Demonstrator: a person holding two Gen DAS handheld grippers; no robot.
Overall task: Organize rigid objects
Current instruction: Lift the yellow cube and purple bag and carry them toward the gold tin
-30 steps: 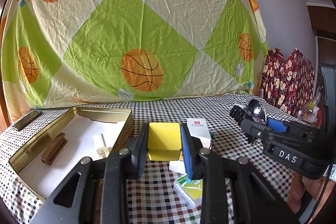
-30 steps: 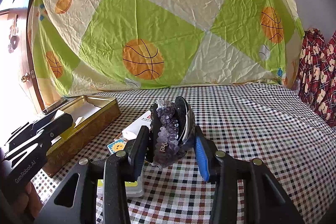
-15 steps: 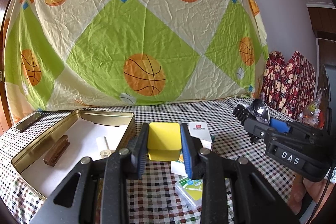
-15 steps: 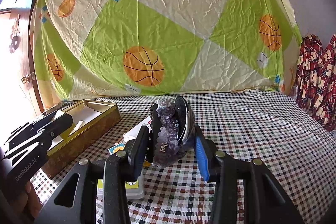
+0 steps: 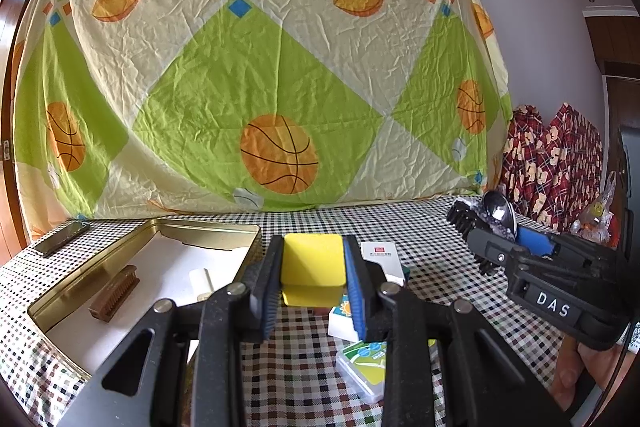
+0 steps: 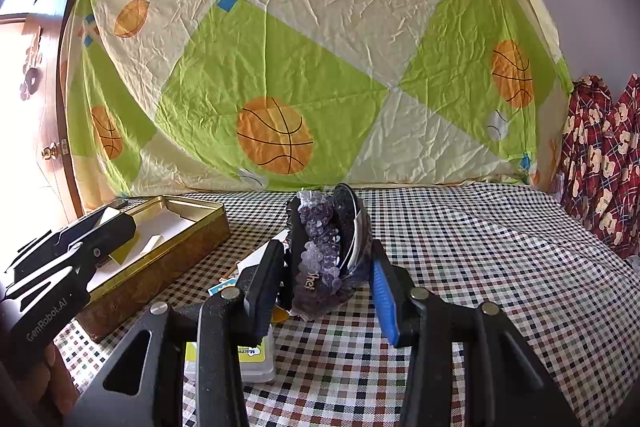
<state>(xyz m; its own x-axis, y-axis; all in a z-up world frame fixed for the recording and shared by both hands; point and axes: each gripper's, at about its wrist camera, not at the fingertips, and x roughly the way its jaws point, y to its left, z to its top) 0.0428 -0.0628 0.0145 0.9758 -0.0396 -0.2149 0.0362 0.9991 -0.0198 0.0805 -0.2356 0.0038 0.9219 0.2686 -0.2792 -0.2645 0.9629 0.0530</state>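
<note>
My left gripper (image 5: 313,277) is shut on a yellow block (image 5: 313,261) and holds it above the checked table, just right of the gold tin (image 5: 208,227). The tin holds a brown brush (image 5: 114,291) and a small white tube (image 5: 202,281). My right gripper (image 6: 327,267) is shut on a purple sequined hair brush (image 6: 320,247) and holds it above the table; it also shows at the right of the left wrist view (image 5: 490,227). The tin shows at the left of the right wrist view (image 6: 160,259).
A white carton (image 5: 380,261), a small card box (image 5: 342,319) and a clear case with a green-yellow card (image 5: 366,367) lie on the table below my left gripper. A dark phone (image 5: 60,239) lies behind the tin. Red patterned cloth (image 6: 600,163) is at the far right.
Both views have tilted up a little, so both grippers have risen slightly with their loads. The grips have not changed.
</note>
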